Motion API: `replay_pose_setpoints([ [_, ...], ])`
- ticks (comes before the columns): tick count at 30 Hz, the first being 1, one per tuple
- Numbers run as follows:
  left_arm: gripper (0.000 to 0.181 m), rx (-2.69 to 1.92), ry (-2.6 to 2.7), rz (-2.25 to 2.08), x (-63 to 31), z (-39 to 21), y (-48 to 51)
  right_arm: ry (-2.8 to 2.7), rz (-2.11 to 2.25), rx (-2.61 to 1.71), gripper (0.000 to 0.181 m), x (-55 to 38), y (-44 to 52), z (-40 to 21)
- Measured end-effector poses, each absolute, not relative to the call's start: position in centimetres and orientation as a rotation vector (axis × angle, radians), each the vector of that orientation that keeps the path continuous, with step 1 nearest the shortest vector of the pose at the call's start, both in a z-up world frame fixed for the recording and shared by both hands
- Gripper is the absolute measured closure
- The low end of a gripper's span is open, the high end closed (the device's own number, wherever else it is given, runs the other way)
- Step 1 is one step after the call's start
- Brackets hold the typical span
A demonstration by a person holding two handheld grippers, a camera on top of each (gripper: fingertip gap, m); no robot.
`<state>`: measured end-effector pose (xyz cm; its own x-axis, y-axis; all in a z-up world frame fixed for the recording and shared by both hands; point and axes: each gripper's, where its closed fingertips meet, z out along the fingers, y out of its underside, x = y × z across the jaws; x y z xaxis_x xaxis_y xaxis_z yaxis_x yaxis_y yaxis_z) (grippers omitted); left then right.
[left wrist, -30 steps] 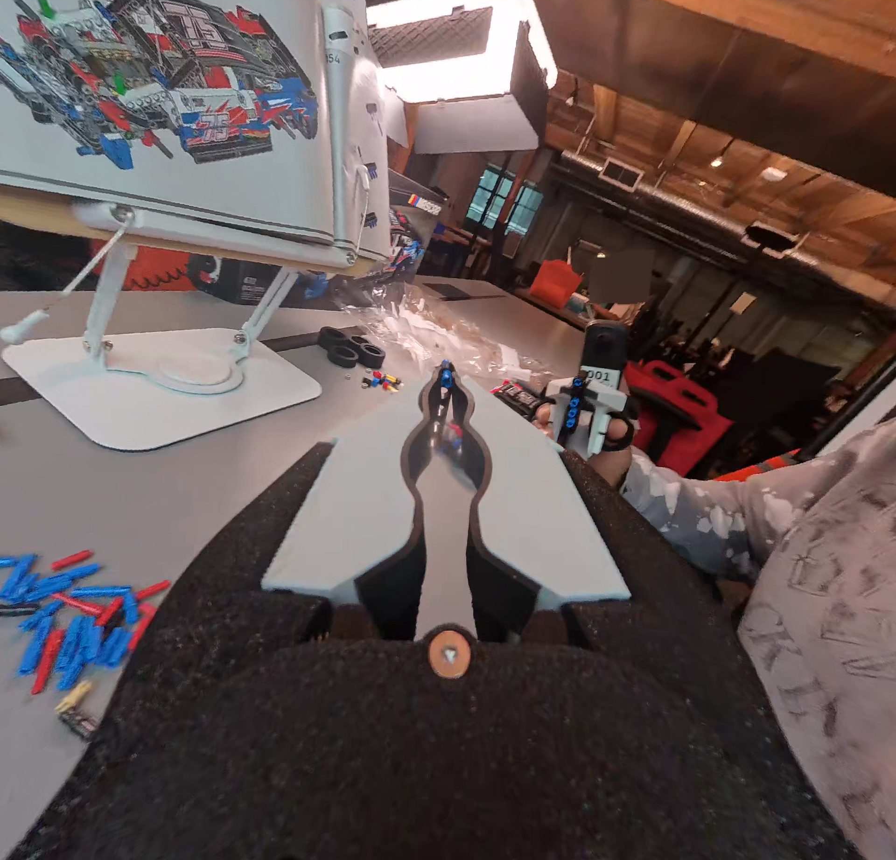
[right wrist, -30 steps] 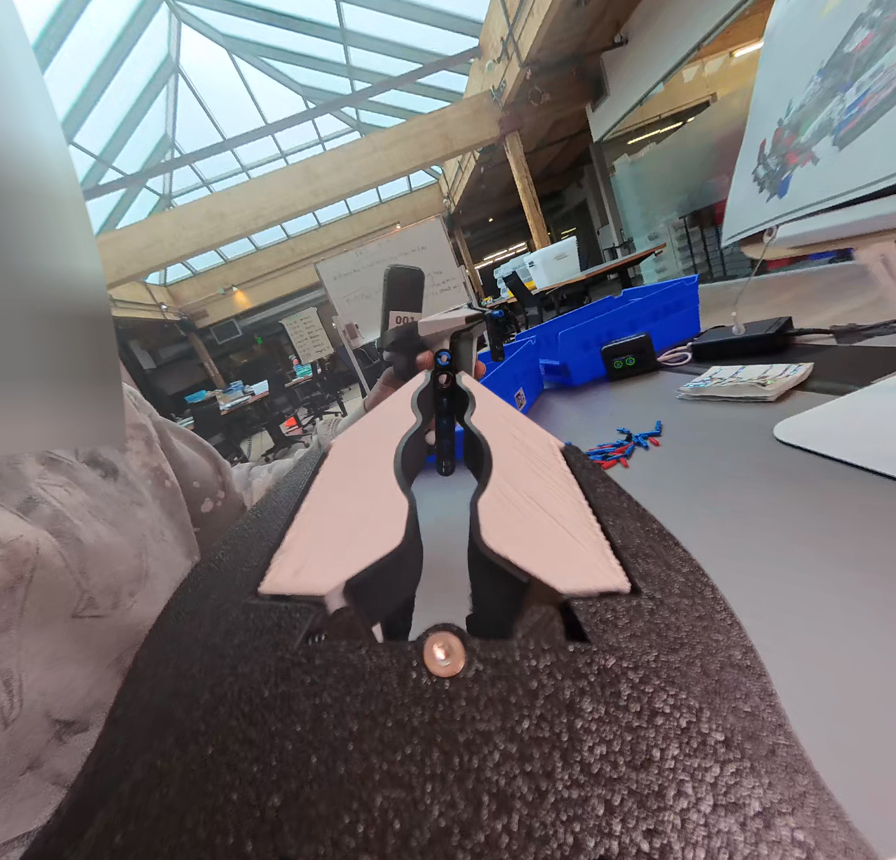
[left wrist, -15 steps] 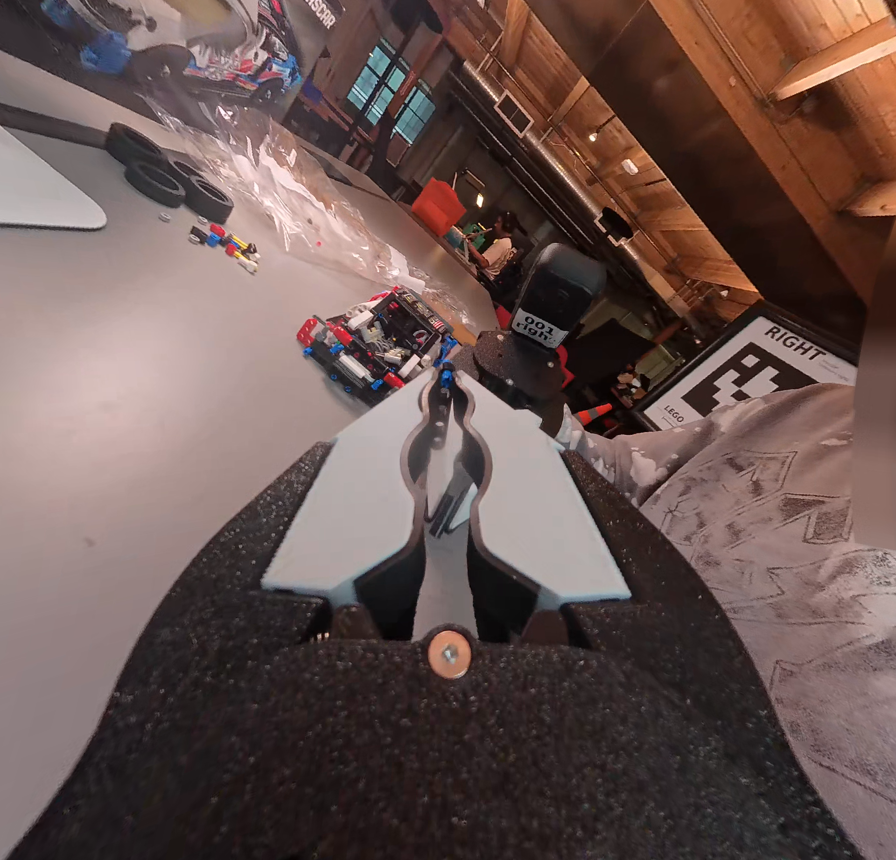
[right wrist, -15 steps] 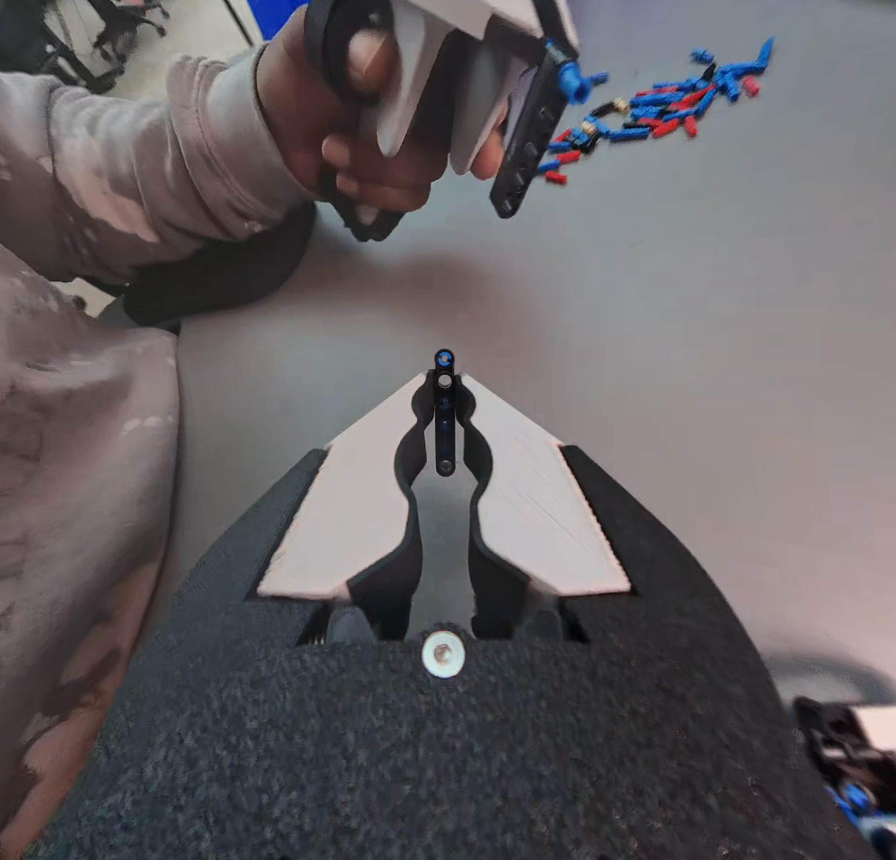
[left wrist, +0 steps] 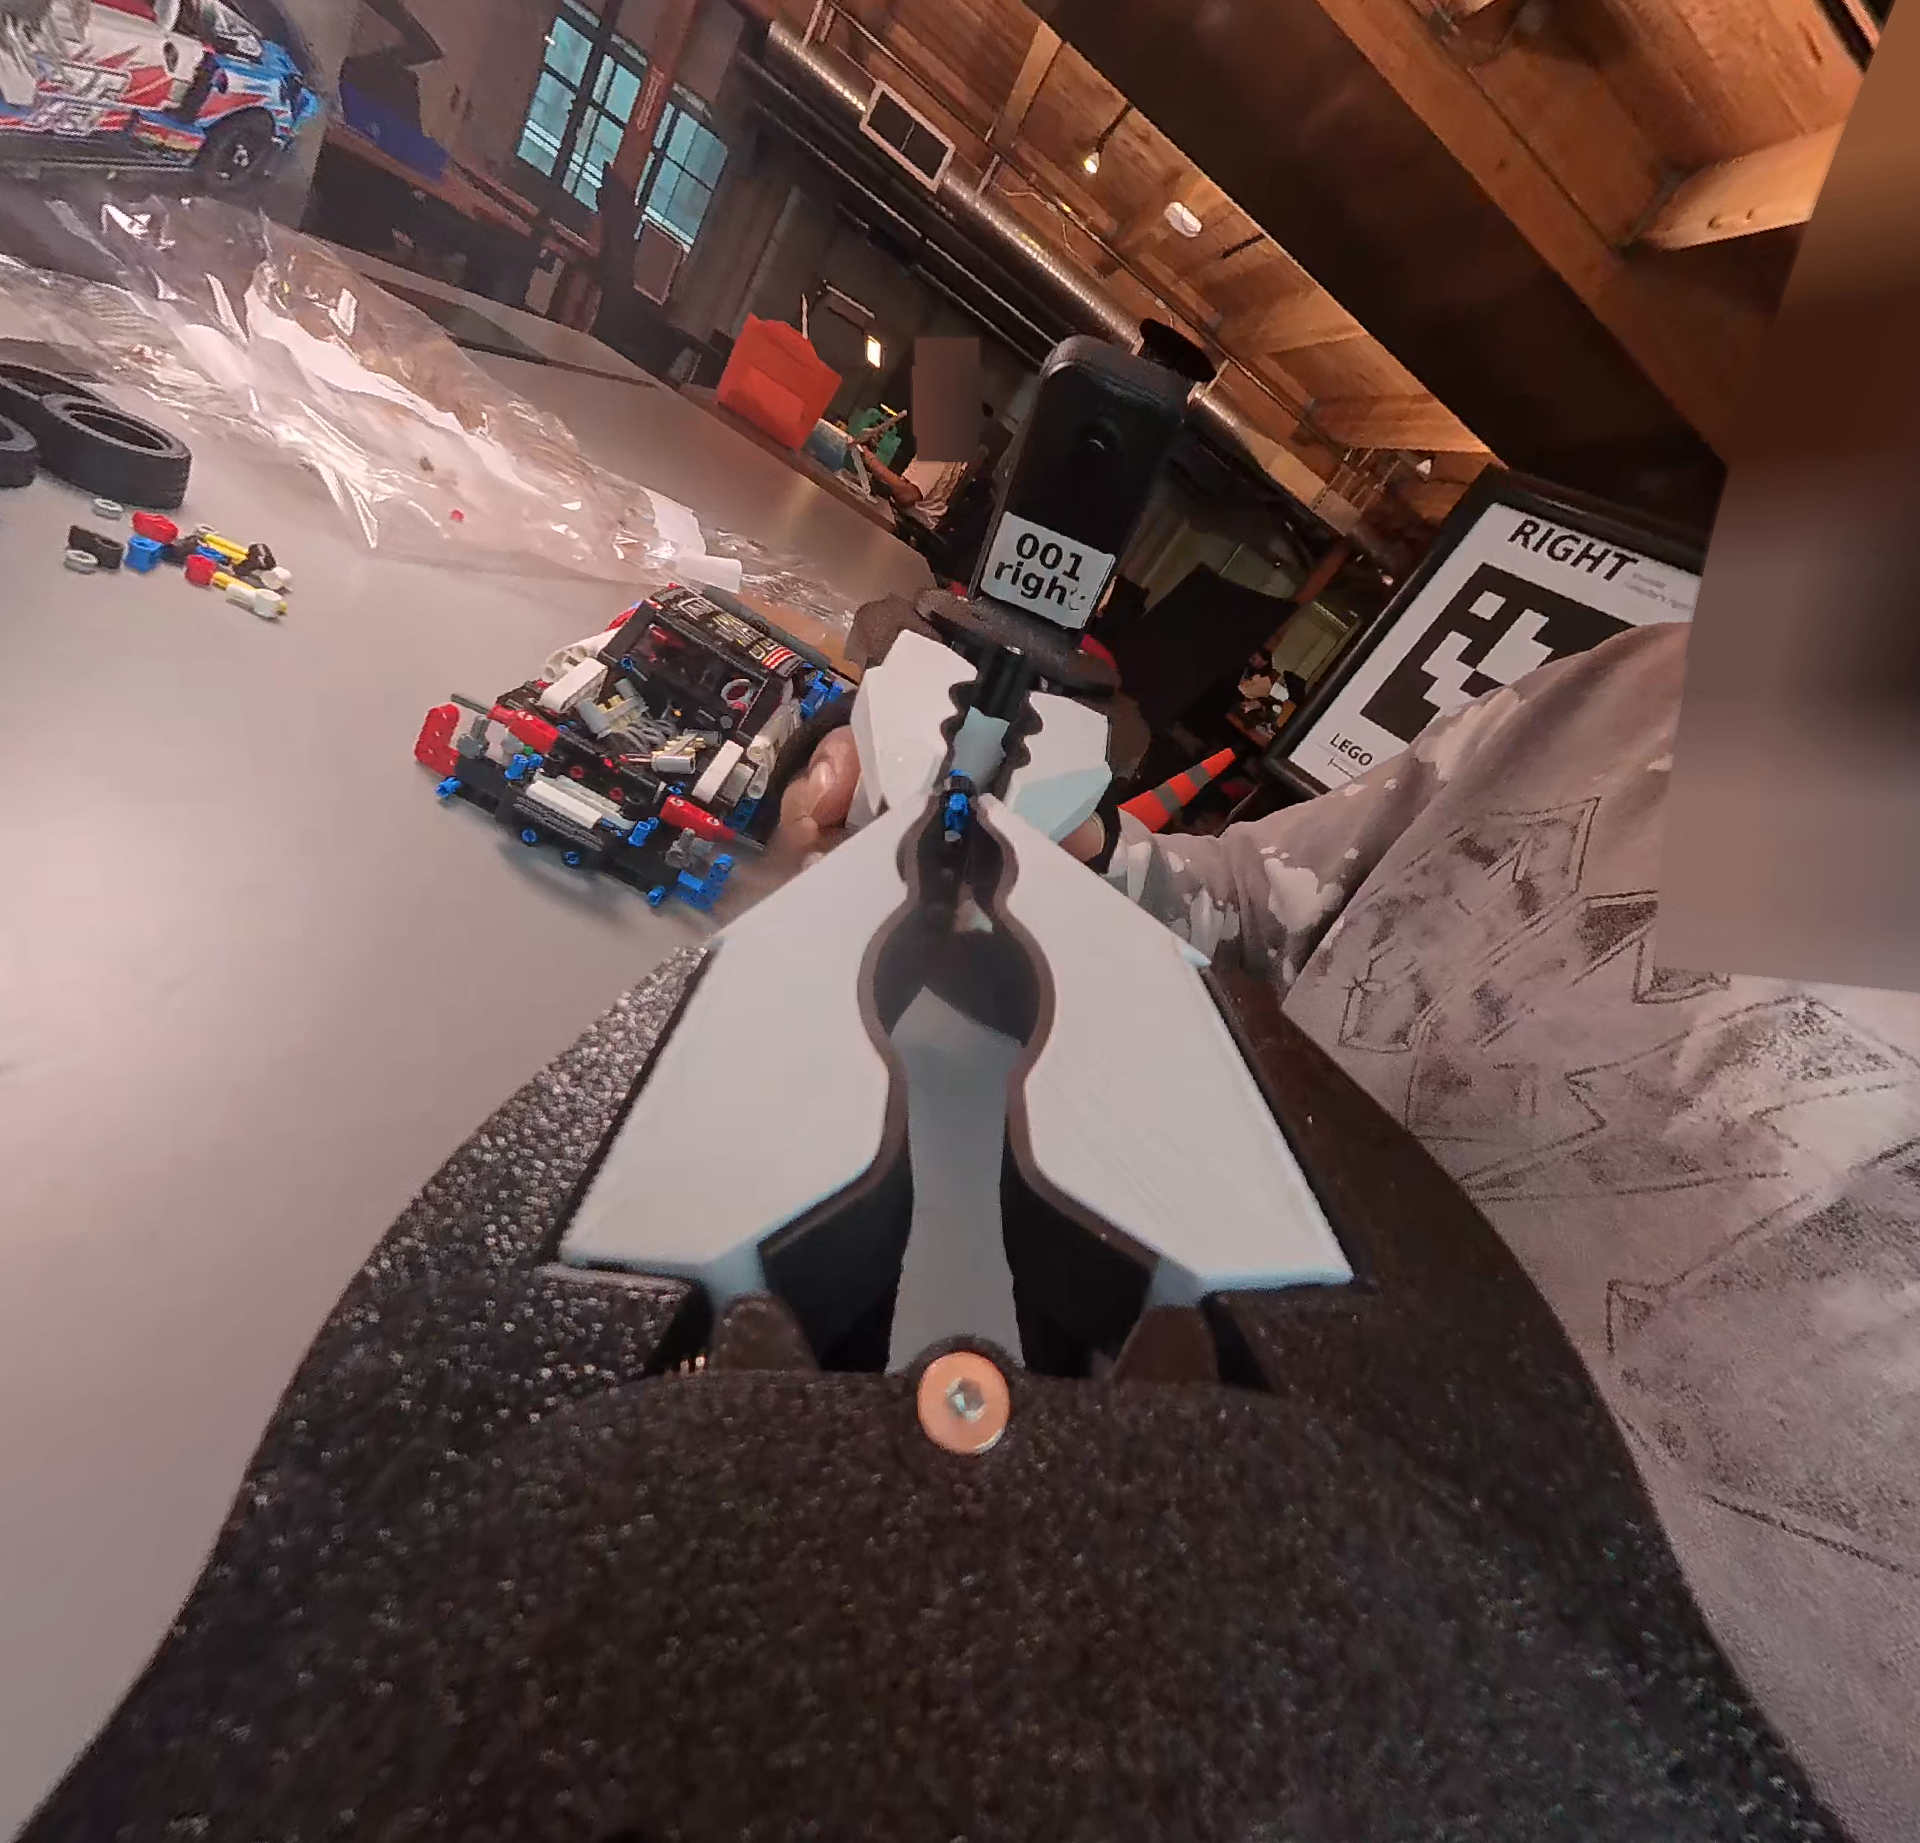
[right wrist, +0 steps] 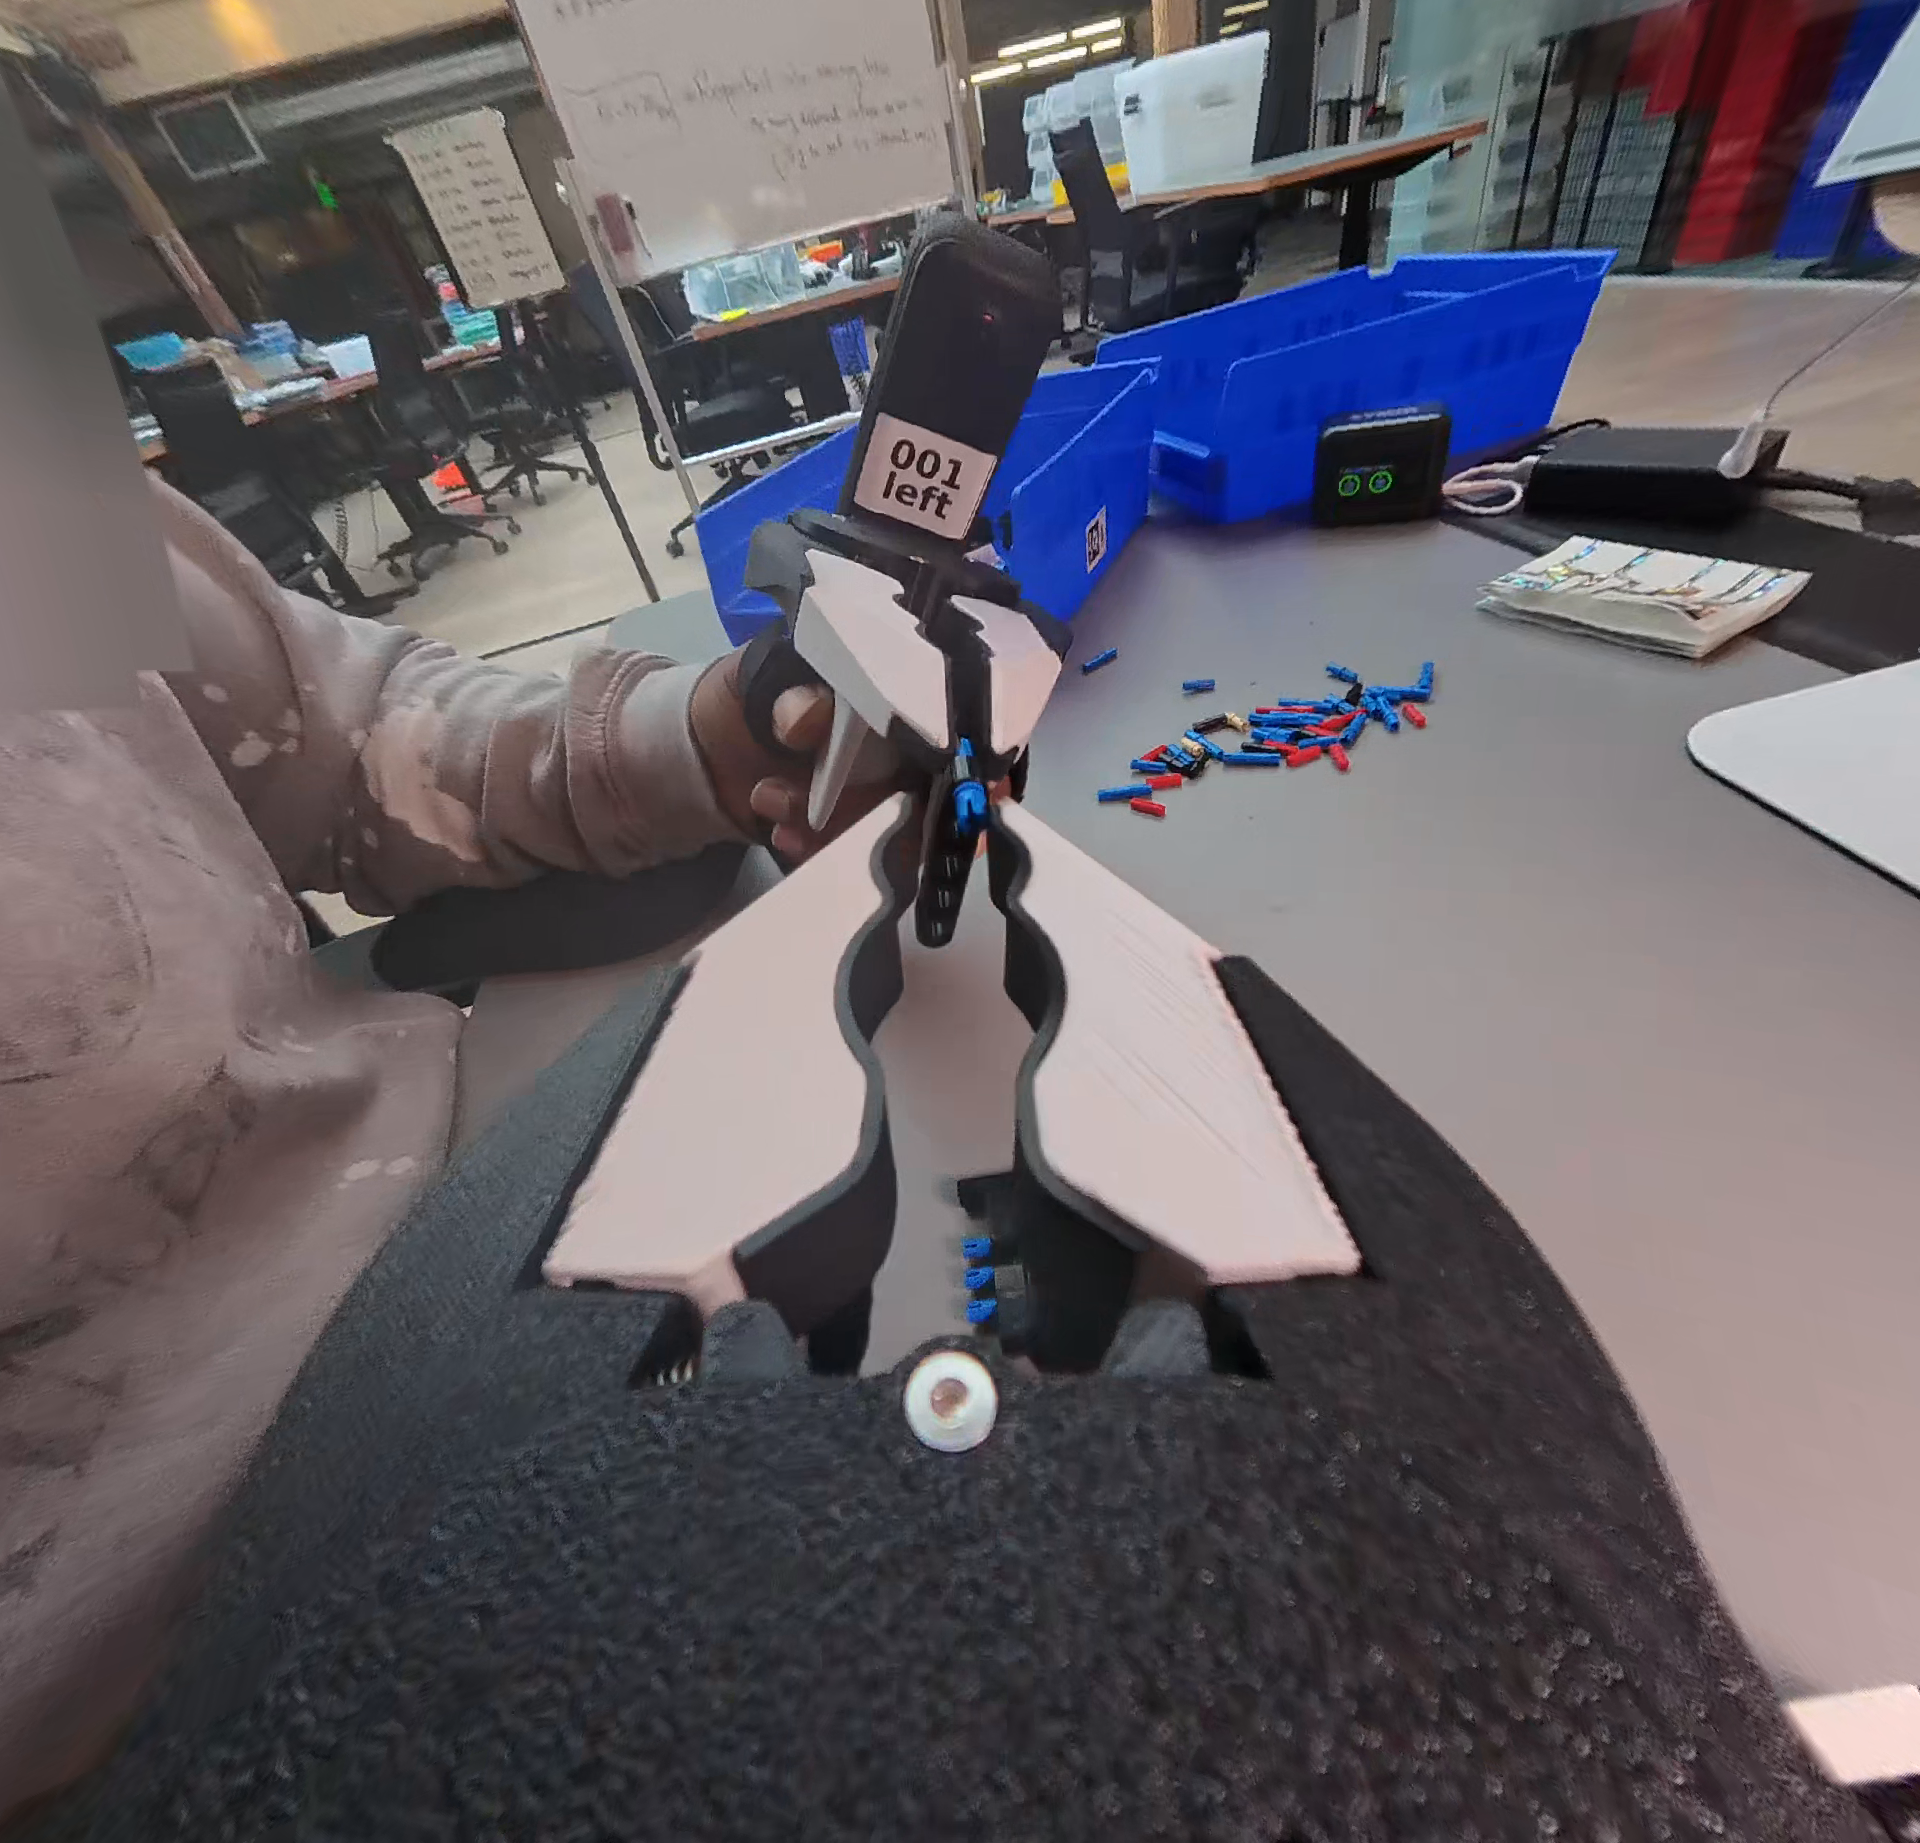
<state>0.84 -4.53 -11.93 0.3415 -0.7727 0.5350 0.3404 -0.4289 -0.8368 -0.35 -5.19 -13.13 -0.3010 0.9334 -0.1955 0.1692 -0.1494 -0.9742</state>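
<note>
My left gripper (left wrist: 954, 825) is shut on a small black beam with a blue pin (left wrist: 953, 808) at its tips. My right gripper (right wrist: 951, 829) faces it tip to tip above the grey table (left wrist: 260, 962). Its fingers are closed around a black beam with holes (right wrist: 943, 884) that carries a blue pin (right wrist: 966, 798). The left gripper also shows in the right wrist view (right wrist: 961, 754), and the right gripper in the left wrist view (left wrist: 977, 754). The two pieces meet between the tips; I cannot tell how they join. A part-built toy car (left wrist: 623, 754) sits behind, to the left.
Black tyres (left wrist: 99, 443), small coloured pieces (left wrist: 177, 557) and clear plastic bags (left wrist: 364, 411) lie far left. A scatter of blue and red pins (right wrist: 1278, 728), blue bins (right wrist: 1351, 370), a folded booklet (right wrist: 1642, 593) and a white stand base (right wrist: 1829, 754) lie on the right wrist view's side. Only a small space, under 4 cm, lies between the two pairs of fingers.
Both grippers have swung to face each other and closed in until their tips meet. Half a second ago the right gripper pointed down at the table with the left gripper above it.
</note>
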Motion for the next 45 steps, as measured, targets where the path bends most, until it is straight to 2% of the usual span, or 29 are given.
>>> replay_pose_setpoints([
  [20, 0.18, -1.544, 0.445, -1.301, 0.7, -11.7, -5.0, -1.392, 1.717, -1.227, 0.177, 0.7, -4.9, -11.8],
  [22, 0.162, -1.559, 0.468, -1.287, 1.0, -11.9, -5.1, -1.376, 1.739, -1.229, 0.178, 0.6, -4.9, -11.7],
  [23, 0.159, -1.577, 0.48, -1.27, 1.2, -12.2, -5.1, -1.371, 1.757, -1.229, 0.178, 0.6, -5.0, -11.7],
  [27, 0.176, -1.604, 0.535, -1.236, 1.9, -12.8, -5.4, -1.387, 1.781, -1.241, 0.178, 0.5, -5.5, -12.0],
  [38, 0.178, -1.479, 0.394, -1.192, 1.4, -10.2, -4.5, -1.157, 1.962, -1.193, 0.18, 0.5, -4.5, -9.9],
  [39, 0.174, -1.444, 0.351, -1.192, 0.7, -9.6, -4.3, -1.14, 1.971, -1.185, 0.18, 0.7, -4.3, -9.8],
  [42, 0.181, -1.248, 0.198, -1.128, -6.6, -5.1, -4.9, -1.043, 1.908, -1.239, 0.179, 2.4, -0.7, -10.5],
  [45, 0.177, -1.453, 0.35, -0.996, -4.6, -8.0, -4.5, -1.154, 1.849, -1.189, 0.179, 1.1, -2.8, -10.1],
])
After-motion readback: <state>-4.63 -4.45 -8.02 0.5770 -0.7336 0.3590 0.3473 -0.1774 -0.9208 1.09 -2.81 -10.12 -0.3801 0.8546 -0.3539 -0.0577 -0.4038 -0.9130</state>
